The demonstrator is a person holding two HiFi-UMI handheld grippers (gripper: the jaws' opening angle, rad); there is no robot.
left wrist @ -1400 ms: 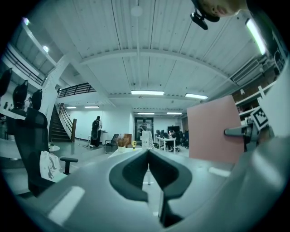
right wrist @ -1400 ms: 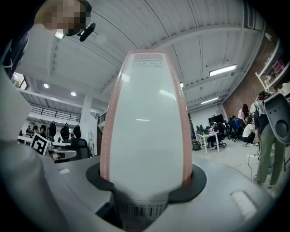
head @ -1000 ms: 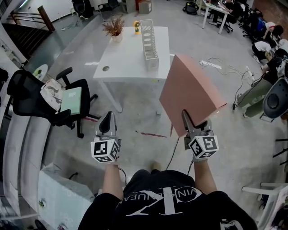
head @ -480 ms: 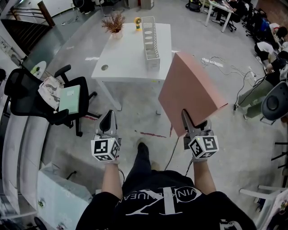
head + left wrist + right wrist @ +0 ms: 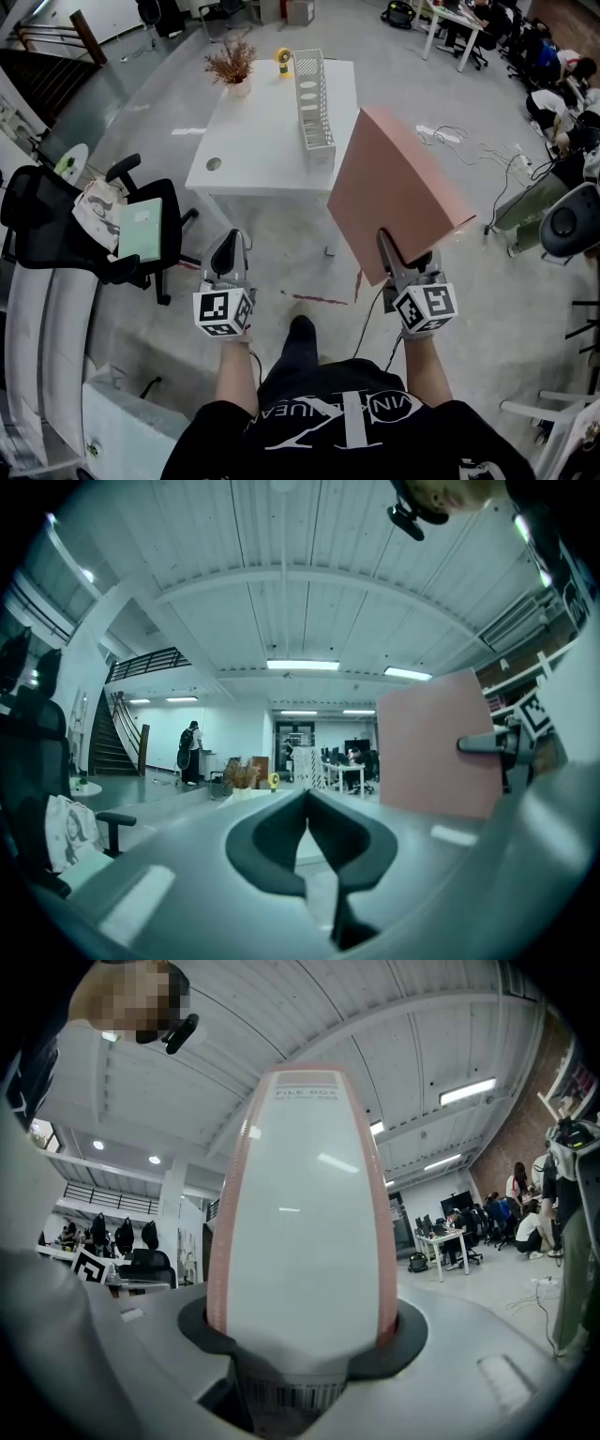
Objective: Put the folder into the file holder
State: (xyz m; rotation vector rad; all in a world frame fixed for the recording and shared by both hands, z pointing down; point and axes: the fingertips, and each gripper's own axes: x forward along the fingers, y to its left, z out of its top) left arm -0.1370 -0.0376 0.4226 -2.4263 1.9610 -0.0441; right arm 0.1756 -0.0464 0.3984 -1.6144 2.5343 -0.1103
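Note:
A thick pink folder [image 5: 394, 192] with a white spine [image 5: 300, 1232] stands up from my right gripper [image 5: 405, 261], which is shut on its lower end, jaws spread wide around it. It is held in the air over the floor, short of the white table [image 5: 258, 141]. The white perforated file holder [image 5: 313, 98] stands on that table's right side, also small and far off in the left gripper view [image 5: 304, 767]. My left gripper [image 5: 226, 259] is shut with nothing in it, held level beside the right one. The folder [image 5: 439, 742] shows at the right of the left gripper view.
A dried plant in a pot [image 5: 232, 66] and a small yellow object [image 5: 284, 60] stand at the table's far end. A black office chair [image 5: 84, 230] with a bag and green folder sits left. Cables [image 5: 469, 141] lie on the floor right; people sit at desks far right.
The person has stepped forward: the table and chair have slid slightly down and left in the head view. Both grippers keep their pose, the folder still held.

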